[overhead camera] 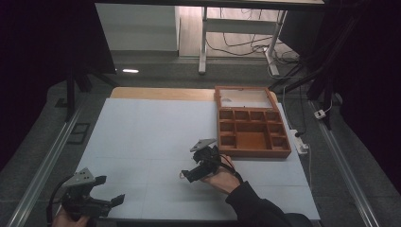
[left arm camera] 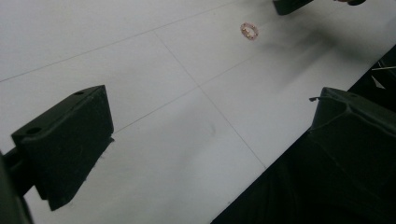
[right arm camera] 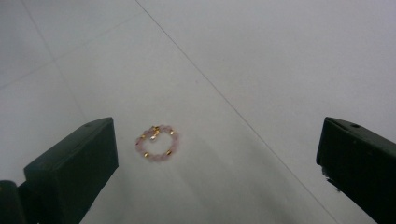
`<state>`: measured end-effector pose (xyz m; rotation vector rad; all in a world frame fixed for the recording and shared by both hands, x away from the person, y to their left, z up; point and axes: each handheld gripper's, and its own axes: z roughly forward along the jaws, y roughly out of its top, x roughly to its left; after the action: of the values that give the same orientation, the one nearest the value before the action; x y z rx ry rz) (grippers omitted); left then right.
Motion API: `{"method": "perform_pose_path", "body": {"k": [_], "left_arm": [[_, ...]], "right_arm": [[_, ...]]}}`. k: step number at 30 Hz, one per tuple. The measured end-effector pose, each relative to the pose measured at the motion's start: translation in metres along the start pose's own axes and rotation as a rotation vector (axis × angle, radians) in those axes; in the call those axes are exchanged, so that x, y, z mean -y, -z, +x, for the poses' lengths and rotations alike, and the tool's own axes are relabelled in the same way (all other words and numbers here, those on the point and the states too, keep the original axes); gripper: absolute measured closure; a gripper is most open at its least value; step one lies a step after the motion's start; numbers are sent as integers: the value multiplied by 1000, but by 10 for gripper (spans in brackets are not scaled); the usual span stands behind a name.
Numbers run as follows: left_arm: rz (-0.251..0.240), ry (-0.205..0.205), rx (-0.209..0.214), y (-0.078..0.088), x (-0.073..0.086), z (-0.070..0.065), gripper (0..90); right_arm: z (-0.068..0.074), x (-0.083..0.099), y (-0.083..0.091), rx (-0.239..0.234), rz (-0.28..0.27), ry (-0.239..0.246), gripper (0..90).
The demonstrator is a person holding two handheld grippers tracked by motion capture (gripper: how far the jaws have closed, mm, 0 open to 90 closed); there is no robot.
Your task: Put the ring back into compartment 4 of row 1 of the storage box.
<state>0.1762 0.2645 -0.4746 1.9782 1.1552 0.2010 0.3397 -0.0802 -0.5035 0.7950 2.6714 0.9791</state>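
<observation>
Dim room; grey floor (overhead camera: 42, 127); white desk (overhead camera: 236, 26) behind.

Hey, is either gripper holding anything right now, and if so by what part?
Nothing is held. The right gripper is open above the pink beaded bracelet, which lies on the white table. The left gripper is open too.

free: bare white table (overhead camera: 151, 127) centre, left | obstacle: open wooden box (overhead camera: 252, 128) far right
</observation>
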Motion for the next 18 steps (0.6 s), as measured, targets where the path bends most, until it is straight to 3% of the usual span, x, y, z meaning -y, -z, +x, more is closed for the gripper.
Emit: {"method": "perform_pose_path", "body": {"k": [11,18], "left_arm": [[3,-2,2,0,0,0,0],[5,-5,7,0,0,0,0]], "right_arm": [[-4,-2,-27,31,47,13,0],[-11,5,-36,50,73,10,0]]}}
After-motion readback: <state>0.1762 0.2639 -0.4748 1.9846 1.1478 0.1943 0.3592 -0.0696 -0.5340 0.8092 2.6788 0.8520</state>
